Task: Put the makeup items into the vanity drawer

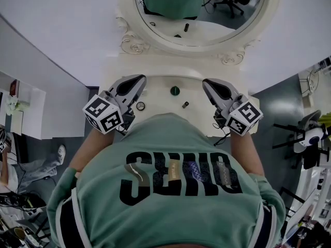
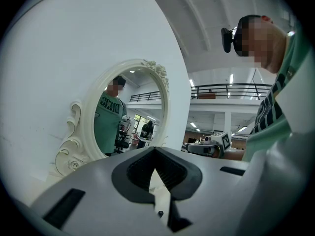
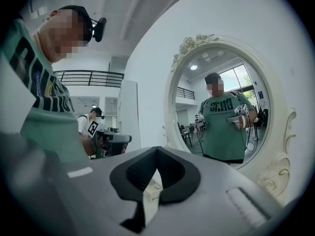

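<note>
1. The left gripper (image 1: 138,81) hangs over the vanity top (image 1: 160,81) at about 9 o'clock from the green-capped item (image 1: 175,91). Its fingers are pressed together at the tips and hold nothing. Its own view shows only a thin slit of pale surface between the dark pads.
2. A small round item (image 1: 140,106) lies on the top at 6 o'clock from the left gripper's tips, near them but not touched.
3. The green-capped item stands mid-top, at 6 o'clock from the oval mirror (image 1: 155,40). A small dark item (image 1: 185,105) lies at 5 o'clock from it, apart from it.
4. The right gripper (image 1: 208,84) hovers at 2 o'clock from the small dark item. Its fingers are likewise closed tip to tip and hold nothing.
5. The drawer is hidden under the person's torso (image 1: 170,190), so whether it is open or holds anything cannot be told.
6. Judgement: three makeup items lie out on the top and both grippers are free, so this looks like a pause between grasps. What comes next calls for a gripper to part its fingers and come down over a small, low item. The round item suits the left gripper and the dark one the right. The drawer must also be standing open to receive them.
</note>
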A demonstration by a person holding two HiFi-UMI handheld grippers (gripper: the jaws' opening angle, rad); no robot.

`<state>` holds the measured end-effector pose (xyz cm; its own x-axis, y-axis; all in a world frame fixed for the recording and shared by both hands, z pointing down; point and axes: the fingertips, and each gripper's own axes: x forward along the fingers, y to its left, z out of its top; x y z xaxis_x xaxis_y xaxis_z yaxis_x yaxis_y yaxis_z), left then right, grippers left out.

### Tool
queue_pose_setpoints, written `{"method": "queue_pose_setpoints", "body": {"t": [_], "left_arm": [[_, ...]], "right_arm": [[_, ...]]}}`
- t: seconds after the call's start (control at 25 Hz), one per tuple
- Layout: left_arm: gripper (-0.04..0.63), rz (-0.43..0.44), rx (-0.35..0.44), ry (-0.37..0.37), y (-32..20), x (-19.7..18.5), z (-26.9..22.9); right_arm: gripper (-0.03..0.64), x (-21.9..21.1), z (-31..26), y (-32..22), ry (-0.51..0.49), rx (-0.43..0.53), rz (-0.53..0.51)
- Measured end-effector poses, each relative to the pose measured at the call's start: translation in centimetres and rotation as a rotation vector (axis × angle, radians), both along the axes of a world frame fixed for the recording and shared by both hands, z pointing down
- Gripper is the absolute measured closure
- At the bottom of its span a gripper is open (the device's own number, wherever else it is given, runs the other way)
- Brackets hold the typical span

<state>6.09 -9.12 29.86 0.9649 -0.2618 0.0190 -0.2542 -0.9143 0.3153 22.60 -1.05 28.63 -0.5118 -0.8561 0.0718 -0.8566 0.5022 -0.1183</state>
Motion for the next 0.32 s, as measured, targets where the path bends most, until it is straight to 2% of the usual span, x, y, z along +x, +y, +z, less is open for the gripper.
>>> {"method": "queue_pose_setpoints", "body": {"t": [0.32], "left_arm": [[0.597,0.003,-0.007,0.002,0.29,0.12,0.14]], "right_arm": [[0.609,-0.16,0.28,0.27,0.001,-0.009,-0.007]]}}
